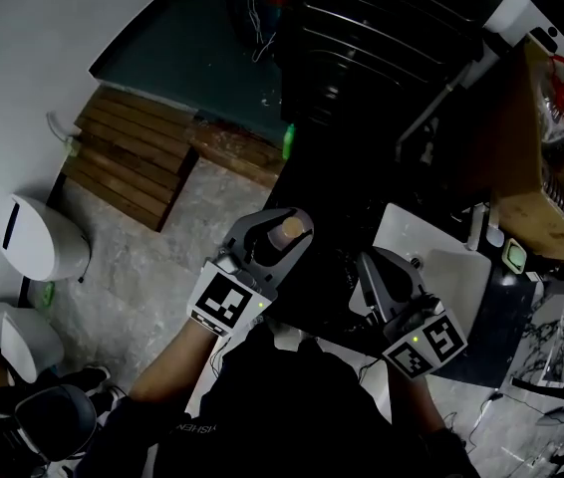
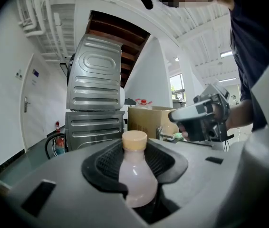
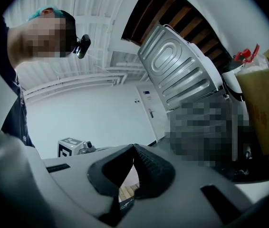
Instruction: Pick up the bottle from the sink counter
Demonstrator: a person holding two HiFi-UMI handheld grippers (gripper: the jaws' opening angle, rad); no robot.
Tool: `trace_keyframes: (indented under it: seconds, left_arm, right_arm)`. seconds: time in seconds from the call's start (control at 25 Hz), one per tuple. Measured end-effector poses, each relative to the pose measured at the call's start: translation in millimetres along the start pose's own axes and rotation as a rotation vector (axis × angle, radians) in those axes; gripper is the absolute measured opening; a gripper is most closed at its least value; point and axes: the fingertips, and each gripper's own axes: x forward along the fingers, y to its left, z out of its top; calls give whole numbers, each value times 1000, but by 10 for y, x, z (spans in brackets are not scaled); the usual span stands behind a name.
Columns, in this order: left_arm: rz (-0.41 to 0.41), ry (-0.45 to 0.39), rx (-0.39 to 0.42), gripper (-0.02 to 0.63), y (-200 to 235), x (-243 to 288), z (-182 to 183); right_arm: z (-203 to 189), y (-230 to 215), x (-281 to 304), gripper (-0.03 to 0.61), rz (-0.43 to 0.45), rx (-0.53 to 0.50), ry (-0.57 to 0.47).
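grey left claw [image 1: 280, 229] and right claw [image 1: 372, 267], black ribbed pads [image 2: 107, 161], marker cubes [image 1: 224, 302], dark shirt [image 1: 292, 406].

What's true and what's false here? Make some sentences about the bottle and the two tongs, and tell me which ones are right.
1. The left tongs are gripping a bottle. True.
2. The bottle's cap is blue. False: it is pale orange.
3. The right tongs are holding a cup. False: they are closed at the tips with nothing between them.
4. The bottle has pale, milky pink liquid in it. True.
5. A cardboard box shows behind the bottle in the left gripper view. True.
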Motion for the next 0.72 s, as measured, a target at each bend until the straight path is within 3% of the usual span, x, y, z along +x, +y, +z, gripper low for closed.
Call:
trace_keyframes:
  seconds: [0.72]
  left_arm:
    - [37, -10, 10, 141, -132, -198, 168]
  right_arm:
    - [100, 198, -64, 23, 50, -30, -24]
